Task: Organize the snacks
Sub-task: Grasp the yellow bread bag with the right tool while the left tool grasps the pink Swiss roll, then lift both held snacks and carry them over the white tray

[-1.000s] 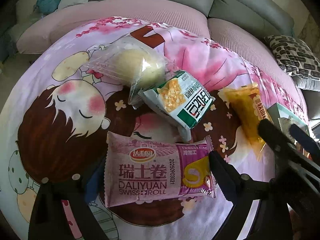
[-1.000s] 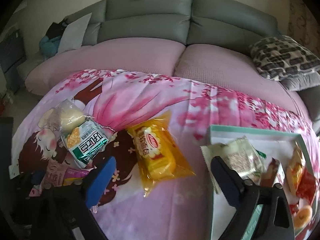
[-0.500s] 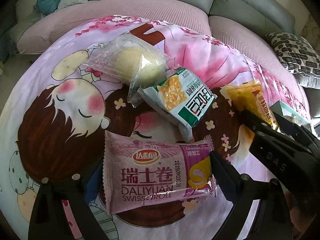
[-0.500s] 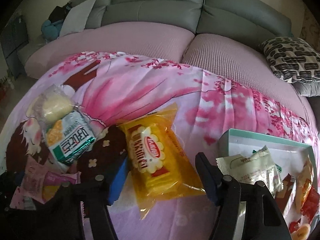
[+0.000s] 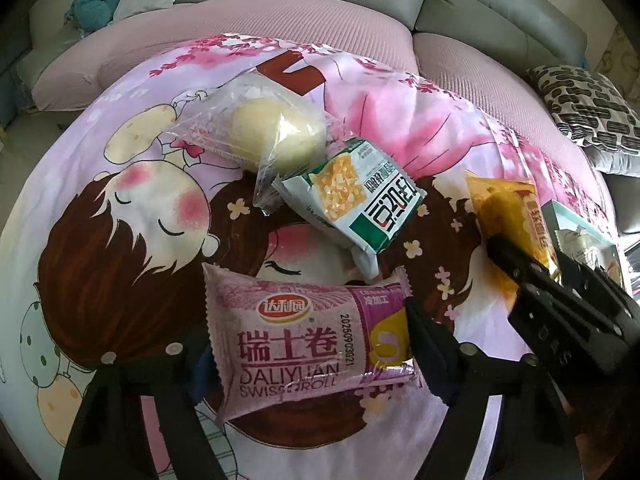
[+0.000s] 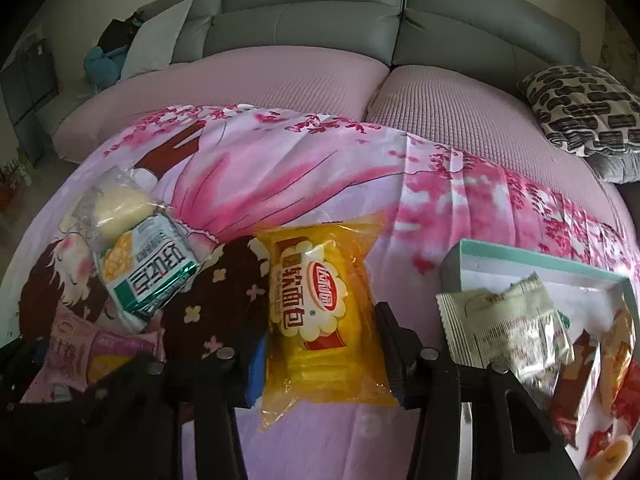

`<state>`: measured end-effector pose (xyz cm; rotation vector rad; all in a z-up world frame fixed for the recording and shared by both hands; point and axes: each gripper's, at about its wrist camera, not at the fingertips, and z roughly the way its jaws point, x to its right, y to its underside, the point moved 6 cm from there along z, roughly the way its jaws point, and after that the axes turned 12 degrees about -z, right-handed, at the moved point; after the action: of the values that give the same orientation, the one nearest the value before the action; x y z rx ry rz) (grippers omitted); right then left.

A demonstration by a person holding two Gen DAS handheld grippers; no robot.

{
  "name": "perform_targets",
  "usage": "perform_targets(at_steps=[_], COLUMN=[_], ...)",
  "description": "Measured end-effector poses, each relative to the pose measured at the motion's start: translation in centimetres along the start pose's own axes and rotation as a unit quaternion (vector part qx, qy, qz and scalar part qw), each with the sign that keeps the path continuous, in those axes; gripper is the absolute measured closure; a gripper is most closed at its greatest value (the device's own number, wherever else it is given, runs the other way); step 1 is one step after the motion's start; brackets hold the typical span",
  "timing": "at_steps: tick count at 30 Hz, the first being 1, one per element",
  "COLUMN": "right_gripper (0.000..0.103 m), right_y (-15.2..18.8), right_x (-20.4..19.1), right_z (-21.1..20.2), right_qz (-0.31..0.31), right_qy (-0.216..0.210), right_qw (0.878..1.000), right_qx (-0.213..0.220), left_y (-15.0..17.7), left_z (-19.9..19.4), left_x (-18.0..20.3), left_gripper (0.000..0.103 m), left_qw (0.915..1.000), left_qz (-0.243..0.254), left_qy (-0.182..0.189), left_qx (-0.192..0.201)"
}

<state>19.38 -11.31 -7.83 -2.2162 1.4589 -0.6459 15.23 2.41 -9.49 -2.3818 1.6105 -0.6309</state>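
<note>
Four snacks are loose on the cartoon sheet (image 5: 120,240), going left to right in the left wrist view: one pink roll pack (image 5: 308,344), one clear bun bag (image 5: 264,136), one green pack (image 5: 356,196), one yellow bread pack (image 5: 508,208); then one teal box (image 6: 532,260) at far right with several more snacks in it, the clearest being one pale silvery pack (image 6: 504,324) hanging over its near wall; the rest in there are too cut off to count properly.

Left gripper (image 5: 308,356) has its fingers either side of the roll pack and closing in; the right finger (image 5: 428,344) looks to be just at the pack's end, the left one is mostly hidden behind it, so I can't call it a squeeze.

Right gripper (image 6: 320,344) straddles the bread pack, jaws closing, both fingers right against the wrapper's sides; can't tell if they're truly pressing.

What each view adds: the left one shows the roll pack's whole front and the right gripper (image 5: 532,268) from outside, sitting over the bread pack; the right one shows the box's inside, the full bread label, and only a corner of the roll pack; both catch the grey sofa (image 6: 320,20) and one patterned cushion (image 6: 584,108) behind.
</note>
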Motion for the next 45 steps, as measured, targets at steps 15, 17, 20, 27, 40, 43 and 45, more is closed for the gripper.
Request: perform_targets(at_steps=[15, 17, 20, 27, 40, 43, 45], right_gripper=[0.055, 0.055, 0.055, 0.055, 0.055, 0.055, 0.055], right_y=[1.3, 1.7, 2.0, 2.3, 5.2, 6.5, 7.3], right_x=[0.6, 0.9, 1.3, 3.0, 11.5, 14.2, 15.6], right_z=[-5.8, -6.7, -7.8, -9.8, -13.1, -13.8, -14.1], right_qz=[0.027, 0.035, 0.041, 0.064, 0.139, 0.162, 0.176], right_qy=[0.02, 0.02, 0.023, 0.028, 0.09, 0.115, 0.125], right_qw=[0.999, 0.998, 0.997, 0.995, 0.982, 0.976, 0.973], right_qx=[0.04, 0.046, 0.055, 0.078, 0.094, 0.089, 0.086], left_y=[0.0, 0.0, -0.2, -0.4, 1.6, 2.4, 2.8], left_z=[-2.7, -3.5, -4.7, -6.5, -8.8, -8.7, -8.8], left_x=[0.7, 1.2, 2.0, 4.6, 12.7, 14.6, 16.0], left_gripper=[0.027, 0.027, 0.027, 0.027, 0.027, 0.027, 0.027], left_qw=[0.9996, 0.9993, 0.9986, 0.9957, 0.9836, 0.9811, 0.9788], left_qz=[0.013, 0.019, 0.029, 0.059, 0.126, 0.14, 0.148], left_qy=[0.007, 0.008, 0.01, 0.018, 0.077, 0.085, 0.093], left_qx=[0.025, 0.032, 0.044, 0.069, 0.103, 0.103, 0.107])
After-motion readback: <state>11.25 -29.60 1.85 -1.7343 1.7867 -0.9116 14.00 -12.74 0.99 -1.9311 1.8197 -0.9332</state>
